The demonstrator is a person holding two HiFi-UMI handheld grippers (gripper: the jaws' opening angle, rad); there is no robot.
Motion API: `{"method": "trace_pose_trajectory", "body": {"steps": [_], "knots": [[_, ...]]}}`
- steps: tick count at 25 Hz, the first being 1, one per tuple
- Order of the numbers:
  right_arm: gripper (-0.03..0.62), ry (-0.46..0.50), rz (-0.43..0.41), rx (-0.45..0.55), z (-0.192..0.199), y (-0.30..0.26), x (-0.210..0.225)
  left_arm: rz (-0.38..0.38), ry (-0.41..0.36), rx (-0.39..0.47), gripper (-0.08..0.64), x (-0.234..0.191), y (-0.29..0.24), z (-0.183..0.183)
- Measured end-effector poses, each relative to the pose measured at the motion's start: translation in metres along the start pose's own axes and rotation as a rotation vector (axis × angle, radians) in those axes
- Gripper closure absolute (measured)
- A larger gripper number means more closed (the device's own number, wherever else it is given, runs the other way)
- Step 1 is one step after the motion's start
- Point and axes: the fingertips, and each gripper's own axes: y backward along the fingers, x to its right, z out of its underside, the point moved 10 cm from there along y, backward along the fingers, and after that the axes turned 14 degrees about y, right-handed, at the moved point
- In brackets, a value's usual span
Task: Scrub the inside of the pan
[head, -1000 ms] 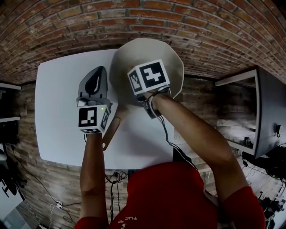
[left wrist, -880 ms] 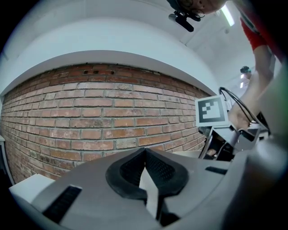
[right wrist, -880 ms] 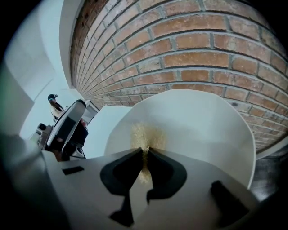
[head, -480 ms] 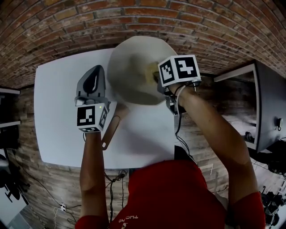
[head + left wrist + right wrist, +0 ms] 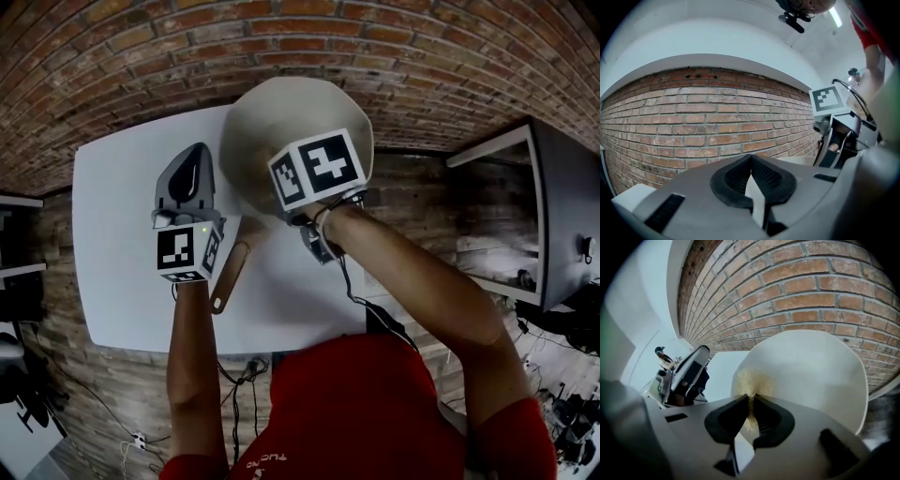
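A beige pan [image 5: 272,117] with a wooden handle [image 5: 232,270] sits on the white table [image 5: 122,244]. My right gripper [image 5: 314,169] is over the pan's near side, its marker cube hiding the jaws in the head view. The right gripper view shows that gripper [image 5: 751,398] shut on a yellowish scrub pad [image 5: 751,383], which presses against the pan's inner surface [image 5: 811,376]. My left gripper [image 5: 195,159] lies on the table just left of the pan and beside the handle. Its jaws [image 5: 751,158] are shut, and I see nothing held between them.
A brick wall [image 5: 693,122] rises behind the table. The table's right edge [image 5: 361,291] lies just under my right forearm. A grey cabinet [image 5: 558,225] stands to the right and dark shelving [image 5: 14,244] to the left.
The right gripper swung out to the pan's right rim, then came back left over its near middle. The left gripper stayed almost still beside the handle.
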Motion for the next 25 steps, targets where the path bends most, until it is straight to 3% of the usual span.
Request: {"method": "trace_pose_trajectory", "body": {"steps": [6,18,25], "knots": [[0.541,0.01,0.013,-0.047,0.009,-0.013,0.002,-0.005,0.0,-0.002,0.546,0.002,0.003,0.001],[0.541,-0.067,0.111,-0.05,0.041,0.032,0.056,0.002,0.0,-0.004,0.546,0.005,-0.002,0.005],[0.541,-0.096,0.112,-0.043,0.056,0.044,0.071,-0.006,-0.014,-0.014,0.546,0.011,-0.001,0.006]]}}
